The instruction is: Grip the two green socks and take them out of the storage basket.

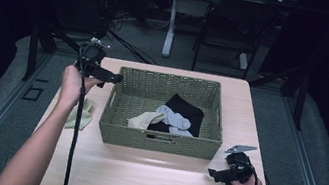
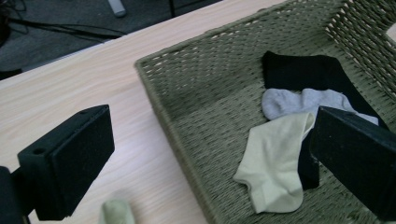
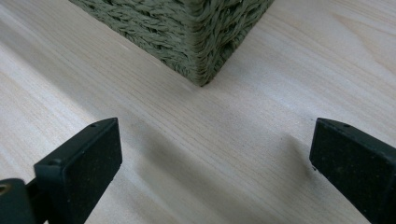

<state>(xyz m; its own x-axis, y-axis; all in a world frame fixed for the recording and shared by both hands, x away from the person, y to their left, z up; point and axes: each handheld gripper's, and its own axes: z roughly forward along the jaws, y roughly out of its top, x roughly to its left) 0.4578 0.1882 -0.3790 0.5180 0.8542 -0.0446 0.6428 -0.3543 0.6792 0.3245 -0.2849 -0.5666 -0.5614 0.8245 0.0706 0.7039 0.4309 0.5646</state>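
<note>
step: likely sorting socks into basket (image 1: 159, 141) | left gripper (image 1: 113, 78) spread, empty, at rim | right gripper (image 1: 211, 173) spread, idle | next: fetch sock (image 1: 80, 114) on table

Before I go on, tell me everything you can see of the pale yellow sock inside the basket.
The pale yellow sock is a short ankle sock of soft knit, lying flat and slightly bent on the floor of the woven basket, near its front wall. Its upper end overlaps the grey sock and its edge lies on the black sock. No gripper touches it.
</note>
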